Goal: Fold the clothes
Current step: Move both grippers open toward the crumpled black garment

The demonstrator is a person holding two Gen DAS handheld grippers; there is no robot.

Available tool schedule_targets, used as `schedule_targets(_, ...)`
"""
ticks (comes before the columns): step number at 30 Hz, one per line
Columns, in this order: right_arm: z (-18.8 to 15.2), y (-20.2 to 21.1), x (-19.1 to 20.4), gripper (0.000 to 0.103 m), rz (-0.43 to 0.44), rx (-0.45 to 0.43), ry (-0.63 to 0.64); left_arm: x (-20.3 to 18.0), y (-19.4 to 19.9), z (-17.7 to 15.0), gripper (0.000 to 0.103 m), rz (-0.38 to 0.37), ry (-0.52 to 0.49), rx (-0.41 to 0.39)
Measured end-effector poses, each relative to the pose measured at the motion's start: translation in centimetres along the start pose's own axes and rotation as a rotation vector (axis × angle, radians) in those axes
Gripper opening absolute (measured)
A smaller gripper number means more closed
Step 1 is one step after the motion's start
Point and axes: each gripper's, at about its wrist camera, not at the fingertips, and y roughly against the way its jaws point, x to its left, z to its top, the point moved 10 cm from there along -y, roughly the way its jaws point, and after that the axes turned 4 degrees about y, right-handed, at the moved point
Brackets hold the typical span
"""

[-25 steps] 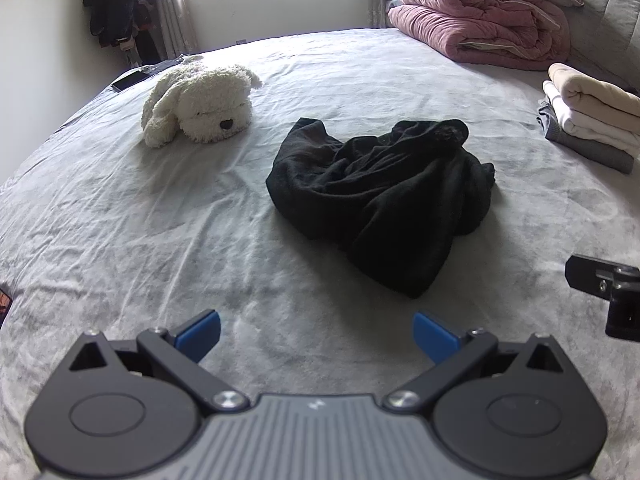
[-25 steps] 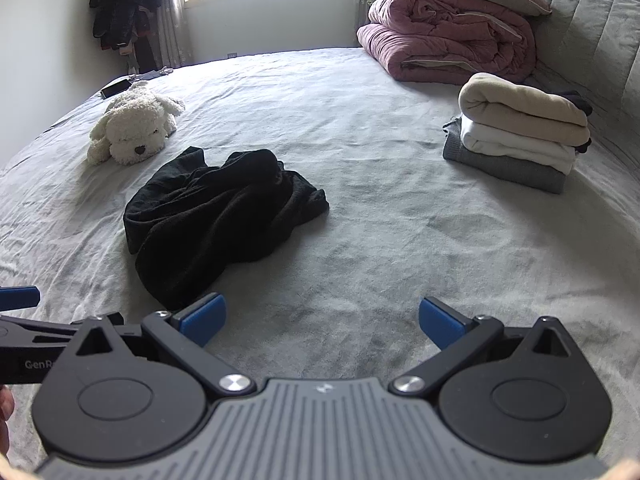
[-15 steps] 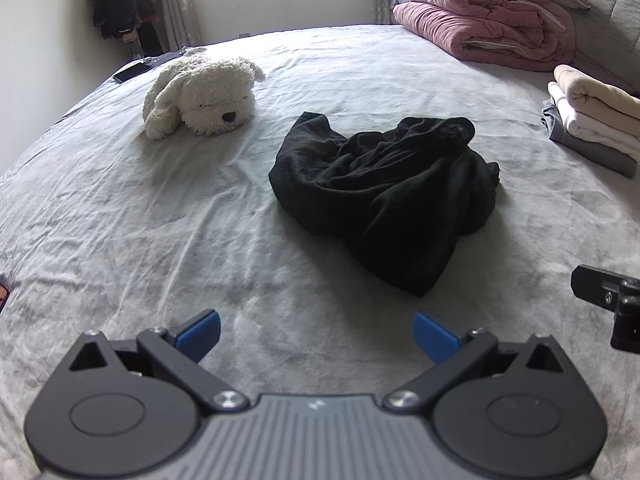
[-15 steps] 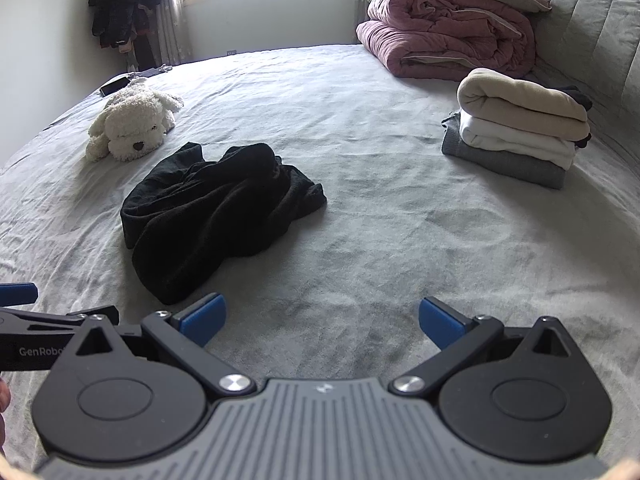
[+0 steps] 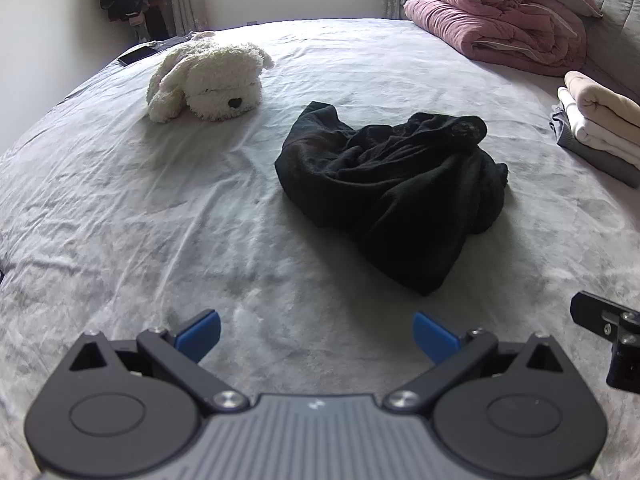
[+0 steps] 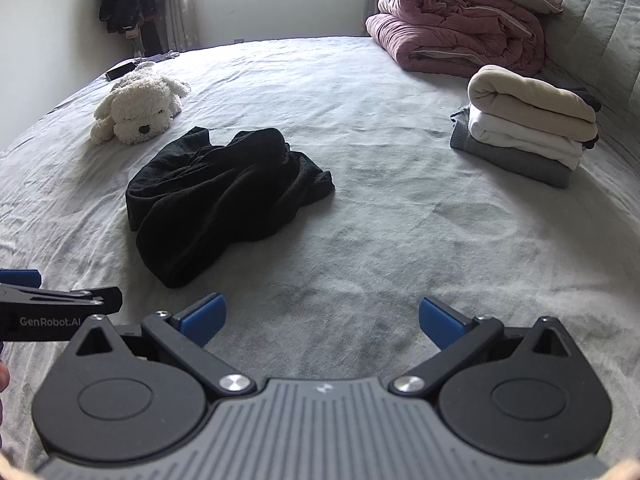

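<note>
Left wrist view: a grey bed (image 5: 120, 208) fills the frame, with a crumpled black garment (image 5: 392, 192) heaped near its middle, well ahead of the left gripper (image 5: 316, 330), whose blue-padded jaws stand spread wide and empty. From the right wrist camera the right gripper (image 6: 322, 320) hangs likewise spread and empty, the heap ahead and to its left. A pink quilt (image 6: 460, 28) lies by the headboard; a stack of folded clothes (image 6: 528, 128) sits well apart to the right, a white plush dog (image 5: 208, 78) to the left. The bundle hides its hems, so a blind pinch could likely catch several layers, or the sheet beneath, and lift a tangle. With both grippers close together, they might also collide while reaching.
</note>
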Motion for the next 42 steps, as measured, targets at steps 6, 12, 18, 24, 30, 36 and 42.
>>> schedule_targets(6,0.05,0.0,-0.08,0.103,-0.004,0.0,-0.002,0.15,-0.28,-0.16,0.103,-0.004,0.01,0.014)
schedule_targets(12,0.02,-0.07,-0.12,0.103,-0.003,0.002,-0.004,0.18,-0.41,-0.28,0.103,-0.01,0.016,0.025)
schedule_targets(18,-0.01,-0.08,-0.07,0.103,-0.002,0.003,-0.005,0.24,-0.42,-0.28,0.103,-0.012,0.021,0.028)
schedule_targets(24,0.0,-0.06,-0.07,0.103,-0.001,0.005,-0.007,0.23,-0.52,-0.33,0.103,-0.013,0.021,0.033)
schedule_targets(30,-0.03,-0.09,-0.08,0.103,-0.001,0.006,-0.007,0.26,-0.57,-0.34,0.103,-0.011,0.022,0.035)
schedule_targets(36,-0.06,-0.18,-0.12,0.103,0.001,0.01,-0.008,0.2,-0.62,-0.34,0.103,-0.01,0.022,0.038)
schedule_targets(42,-0.08,-0.33,-0.25,0.103,0.005,0.016,-0.016,0.52,-0.9,0.32,0.103,-0.009,0.008,0.047)
